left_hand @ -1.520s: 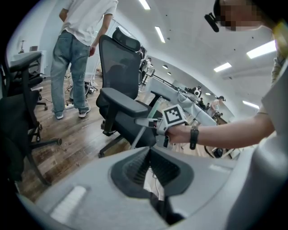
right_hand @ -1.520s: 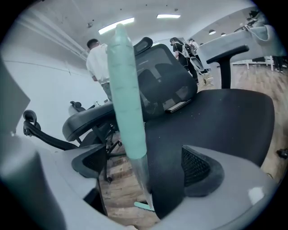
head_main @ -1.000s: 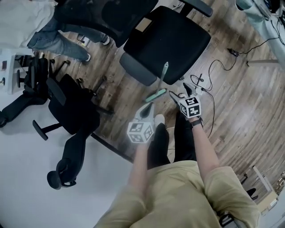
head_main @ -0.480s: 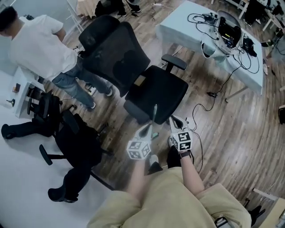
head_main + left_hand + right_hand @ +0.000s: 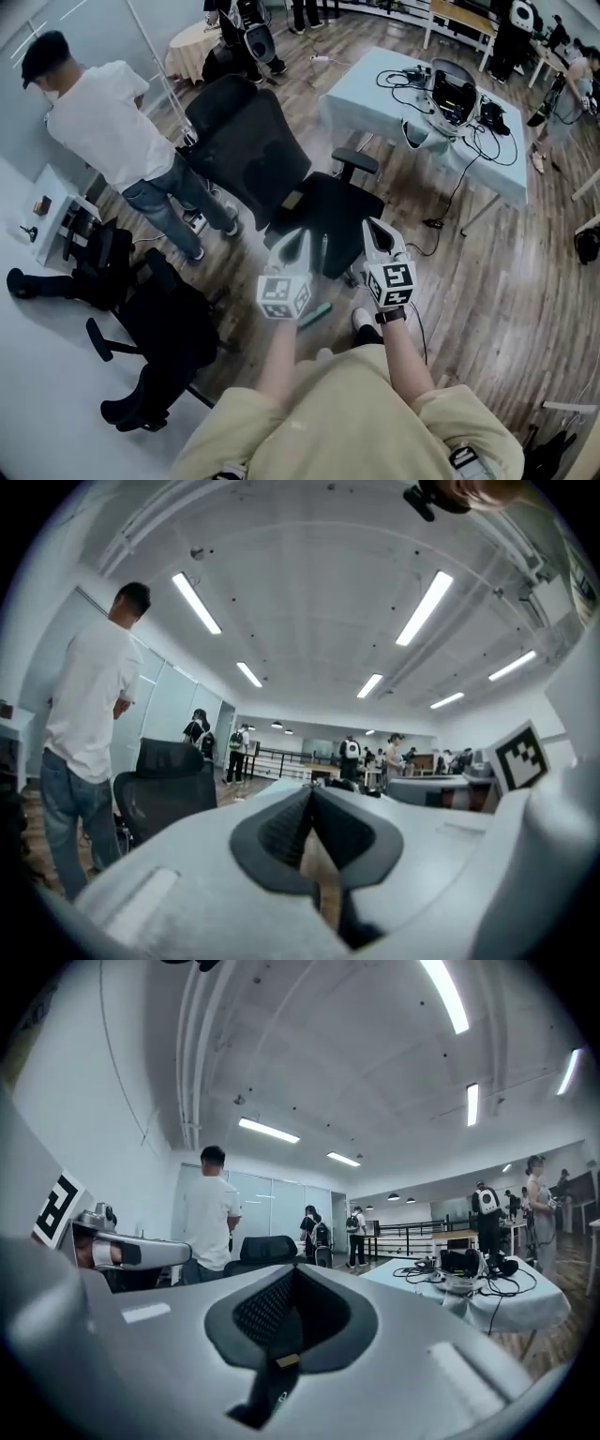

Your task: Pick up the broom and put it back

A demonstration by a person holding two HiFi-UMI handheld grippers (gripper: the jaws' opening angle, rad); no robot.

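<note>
Head view, broom (image 5: pixel 315 314) by chair (image 5: pixel 253 150), tbl (image 5: pixel 370 94) beyond

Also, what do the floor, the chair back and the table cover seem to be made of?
Floor: wood planks or laminate, slight sheen; grain and seams show.
Chair back: black, matte, mesh or fabric; weave too small to tell.
Table cover: pale cloth; it drapes at the edges.

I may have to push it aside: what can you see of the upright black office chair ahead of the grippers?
The upright black office chair stands empty on the wooden plank floor, next to the pale blue table. It shows a tall mesh-looking backrest, a padded-looking seat and one armrest on the table side.
</note>
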